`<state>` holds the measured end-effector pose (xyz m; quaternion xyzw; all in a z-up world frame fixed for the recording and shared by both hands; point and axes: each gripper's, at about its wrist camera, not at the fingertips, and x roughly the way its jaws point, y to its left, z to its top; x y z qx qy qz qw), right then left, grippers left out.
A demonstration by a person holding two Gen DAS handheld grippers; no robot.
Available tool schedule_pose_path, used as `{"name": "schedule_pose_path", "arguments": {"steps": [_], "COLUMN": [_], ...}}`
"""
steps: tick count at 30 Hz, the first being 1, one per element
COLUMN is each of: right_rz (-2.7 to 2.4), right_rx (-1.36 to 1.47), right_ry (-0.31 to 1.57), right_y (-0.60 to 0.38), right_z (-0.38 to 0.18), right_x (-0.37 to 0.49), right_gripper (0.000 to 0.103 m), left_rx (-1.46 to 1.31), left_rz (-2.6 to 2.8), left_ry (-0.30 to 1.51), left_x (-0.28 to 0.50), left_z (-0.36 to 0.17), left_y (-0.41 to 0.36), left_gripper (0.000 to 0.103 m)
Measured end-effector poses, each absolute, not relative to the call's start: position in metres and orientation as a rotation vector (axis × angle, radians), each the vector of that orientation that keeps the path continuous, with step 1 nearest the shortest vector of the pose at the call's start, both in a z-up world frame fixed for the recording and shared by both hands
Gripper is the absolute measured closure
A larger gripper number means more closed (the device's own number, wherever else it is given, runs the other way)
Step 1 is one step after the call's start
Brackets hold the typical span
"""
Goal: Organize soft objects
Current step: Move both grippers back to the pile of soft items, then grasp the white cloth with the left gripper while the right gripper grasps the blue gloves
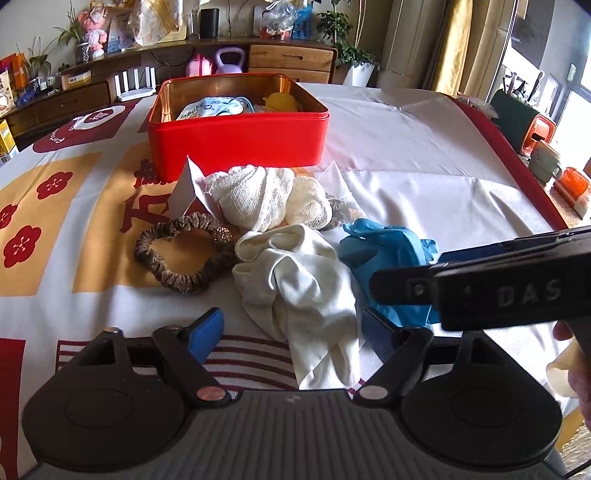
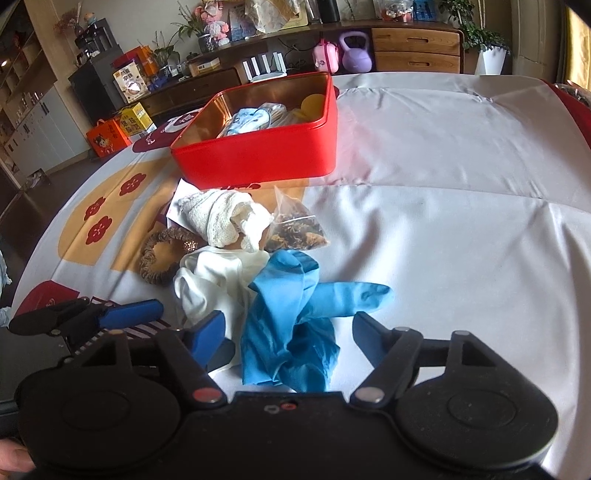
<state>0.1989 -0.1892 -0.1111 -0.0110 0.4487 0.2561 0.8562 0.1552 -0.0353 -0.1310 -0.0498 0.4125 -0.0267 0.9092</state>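
You're lowering both grippers, jaws apart, left gripper (image 1: 291, 328) straddling white cloth (image 1: 299, 291), right gripper (image 2: 288, 328) straddling blue glove (image 2: 291, 332); next clamp, carry to red tin (image 1: 236, 140)

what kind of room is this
Most likely a home living or dining room: a cloth-covered table, a wooden sideboard cluttered with potted plants, and a kettlebell on the floor.

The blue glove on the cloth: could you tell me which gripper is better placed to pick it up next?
Right. The blue glove lies between the right gripper's open fingers, while the left gripper straddles the white cloth beside it.
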Motion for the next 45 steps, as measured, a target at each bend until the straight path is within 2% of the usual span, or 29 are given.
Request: {"name": "schedule_pose_path", "arguments": {"steps": [3, 7, 9, 13, 14, 16, 18, 21, 45], "right_rz": [0.533, 0.520, 0.510, 0.503, 0.501, 0.500, 0.497, 0.508, 0.583], "right_rx": [-0.050, -0.070, -0.075, -0.066, -0.070, -0.076, -0.083, -0.080, -0.016], "right_ry": [0.945, 0.944, 0.937, 0.936, 0.934, 0.927, 0.919, 0.904, 0.800], "right_y": [-0.185, -0.184, -0.186, -0.188, -0.188, -0.188, -0.188, -0.189, -0.208], "right_z": [-0.114, -0.117, -0.116, -0.117, -0.117, -0.116, -0.116, -0.113, -0.058], "right_x": [0.199, 0.198, 0.198, 0.199, 0.199, 0.197, 0.195, 0.192, 0.163], "right_gripper": [0.046, 0.052, 0.059, 0.067, 0.072, 0.079, 0.088, 0.094, 0.096], "left_rx": [-0.078, -0.053, -0.040, -0.028, -0.025, -0.031, -0.039, -0.065, -0.161], "left_rz": [-0.055, -0.061, -0.066, -0.073, -0.077, -0.086, -0.094, -0.100, -0.076], "left_ry": [0.847, 0.842, 0.840, 0.843, 0.843, 0.846, 0.846, 0.848, 0.760], "left_x": [0.157, 0.158, 0.158, 0.159, 0.159, 0.159, 0.159, 0.159, 0.150], "left_z": [-0.131, -0.131, -0.130, -0.130, -0.129, -0.129, -0.128, -0.127, -0.063], "left_y": [-0.038, -0.042, -0.044, -0.045, -0.045, -0.045, -0.044, -0.040, -0.011], "left_gripper": [0.033, 0.043, 0.053, 0.062, 0.068, 0.073, 0.084, 0.088, 0.092]}}
